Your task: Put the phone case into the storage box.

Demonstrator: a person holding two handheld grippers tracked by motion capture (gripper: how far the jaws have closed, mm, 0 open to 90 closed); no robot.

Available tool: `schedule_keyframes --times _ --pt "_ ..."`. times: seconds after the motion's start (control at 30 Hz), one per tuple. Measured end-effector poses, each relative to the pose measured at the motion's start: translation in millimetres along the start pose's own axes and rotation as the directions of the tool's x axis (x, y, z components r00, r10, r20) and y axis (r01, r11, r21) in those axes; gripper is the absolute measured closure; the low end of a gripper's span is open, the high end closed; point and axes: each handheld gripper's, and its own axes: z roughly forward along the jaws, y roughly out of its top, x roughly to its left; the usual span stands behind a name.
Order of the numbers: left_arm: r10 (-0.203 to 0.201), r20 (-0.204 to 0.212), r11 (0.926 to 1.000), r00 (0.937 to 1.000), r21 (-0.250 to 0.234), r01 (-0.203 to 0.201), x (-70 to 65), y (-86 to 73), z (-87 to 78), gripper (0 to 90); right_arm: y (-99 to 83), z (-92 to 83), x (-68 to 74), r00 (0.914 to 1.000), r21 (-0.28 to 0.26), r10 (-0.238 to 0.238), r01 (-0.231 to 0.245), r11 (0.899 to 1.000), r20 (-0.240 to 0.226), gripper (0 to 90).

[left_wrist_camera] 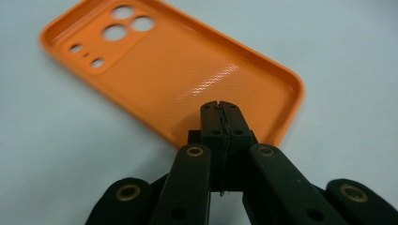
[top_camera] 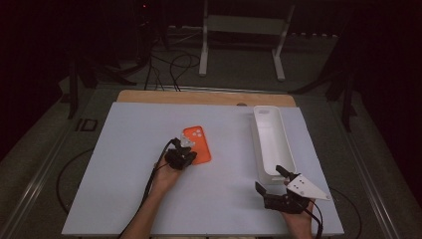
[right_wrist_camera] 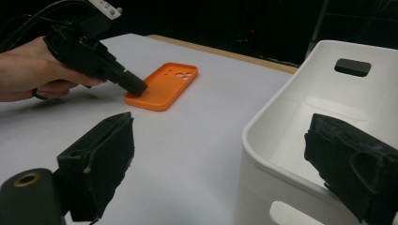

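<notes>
**Closed left gripper at the orange phone case, right gripper spread at the white bin**

In the high view, the right gripper (top_camera: 271, 185) sits at the lower right of the frame, its jaws spread wide, one on each side of the near end wall of the white bin (top_camera: 271, 137). The right gripper view shows the same: one black jaw outside the bin at lower left, the other inside it at lower right, gripping nothing.

A little farther up, near the middle of the frame, the left gripper (top_camera: 185, 149) is held in a hand (top_camera: 165, 177) with its jaws pressed together, and I see nothing between them. In the left gripper view the tips (left_wrist_camera: 219, 112) lie over the near short end of the phone case (left_wrist_camera: 164, 70), which rests flat with its hollow side up and its camera holes at the far end. I cannot tell whether the tips touch it.

Both things lie on a pale sheet (top_camera: 124, 164) covering the table, whose wooden edge (top_camera: 199, 97) shows along the far side. Beyond it the room is dark, with cables (top_camera: 169, 64) on the floor and a white frame (top_camera: 244, 35) at the top centre.

Count: one case, one bin, two grippers.
</notes>
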Motion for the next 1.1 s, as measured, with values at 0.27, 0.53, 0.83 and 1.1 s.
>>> schedule_keyframes --times 0.27,0.53,0.83,1.1 --pt "-0.018 -0.038 0.9998 0.9991 0.005 0.019 10.2 -6.3 -7.1 90.0 0.2 0.3 -0.3 1.0 0.0 0.002 -0.002 1.0 0.003 8.8" --pt "-0.042 -0.08 0.999 0.9959 0.011 0.043 23.3 -12.3 -14.3 90.0 0.2 0.4 -1.1 1.0 -0.001 0.001 -0.001 1.0 0.003 8.8" --pt "-0.069 -0.126 0.9974 0.9897 0.015 0.071 38.6 -17.9 -20.9 90.0 0.2 1.1 -0.6 1.0 0.001 0.0 0.0 1.0 0.002 8.8" --pt "-0.083 -0.149 0.996 0.9853 0.019 0.087 49.3 -24.8 -28.2 90.0 0.0 1.4 -1.1 1.0 0.001 0.003 -0.003 1.0 0.001 8.8"
